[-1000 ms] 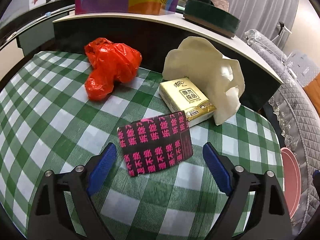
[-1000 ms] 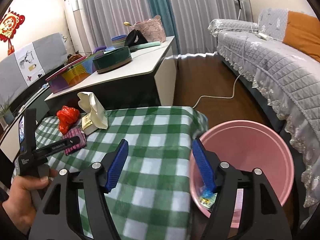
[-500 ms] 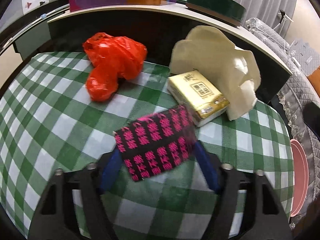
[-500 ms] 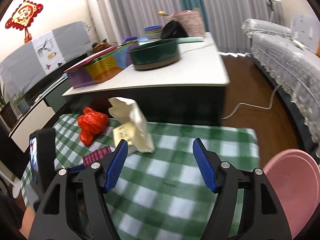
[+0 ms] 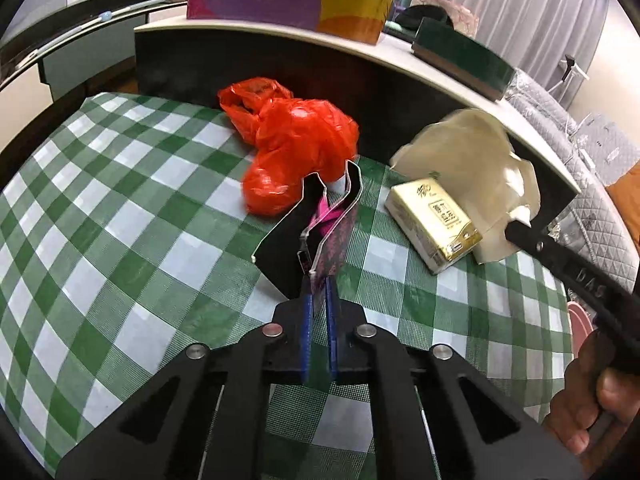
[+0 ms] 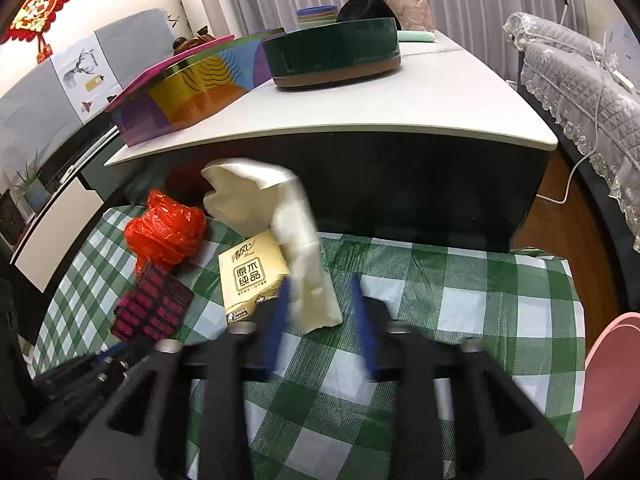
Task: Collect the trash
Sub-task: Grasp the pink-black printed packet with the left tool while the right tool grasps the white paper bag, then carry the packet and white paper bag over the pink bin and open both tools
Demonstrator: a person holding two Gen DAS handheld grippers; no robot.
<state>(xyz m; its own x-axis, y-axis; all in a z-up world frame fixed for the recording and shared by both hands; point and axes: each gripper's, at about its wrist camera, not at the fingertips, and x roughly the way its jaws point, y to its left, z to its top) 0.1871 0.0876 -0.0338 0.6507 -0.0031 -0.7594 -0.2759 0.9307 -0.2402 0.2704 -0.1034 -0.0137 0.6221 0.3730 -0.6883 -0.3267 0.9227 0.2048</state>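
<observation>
Black-and-pink wrapper [image 5: 340, 236]: pinched in left tool [image 5: 318, 284], jaws just closed, above green-checked table [image 5: 120, 208]. Right tool [image 6: 320, 300]: blurred, closing around cream bag [image 6: 304, 264]. Right view alone shows pink bin [image 6: 608, 380].

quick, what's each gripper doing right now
left gripper: just closed, shut on pink-and-black wrapper
right gripper: jaws just been closing, open, cream paper between them

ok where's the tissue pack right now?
The tissue pack lies on the checked cloth, right of centre in the left wrist view, against the crumpled cream bag and just right of the pink-and-black wrapper.
</observation>
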